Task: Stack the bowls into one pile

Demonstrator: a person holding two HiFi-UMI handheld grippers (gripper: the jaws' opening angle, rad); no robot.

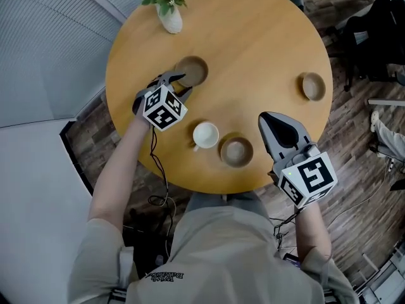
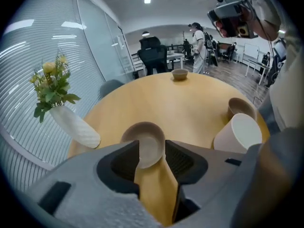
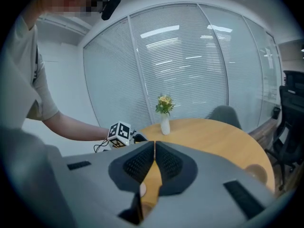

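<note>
Bowls are sitting apart, unstacked, three of them on the round table (image 1: 266, 37) in the head view: left bowl (image 1: 191, 71), near bowl (image 1: 236, 151) by the front edge, right bowl (image 1: 313, 86). White cup (image 1: 205, 135) is standing just beside the near bowl. Vase of flowers (image 1: 169, 14) is standing at the far edge. Left gripper (image 1: 179, 82) is pointing down at the left bowl's near rim. Right gripper (image 1: 271, 120) is hanging over the table, right of the near bowl.

Left gripper view: jaws are standing wide apart, and the left bowl's (image 2: 147, 139) near side is showing in the gap at the jaw tips, with the pads not pressing on it. Cup is sitting at right with the near bowl behind it, and the right bowl is sitting far across the table.

Right gripper view: jaws are resting together with nothing between them, pointing toward the vase, and the left gripper's marker cube (image 3: 119, 134) is showing at left.
</note>
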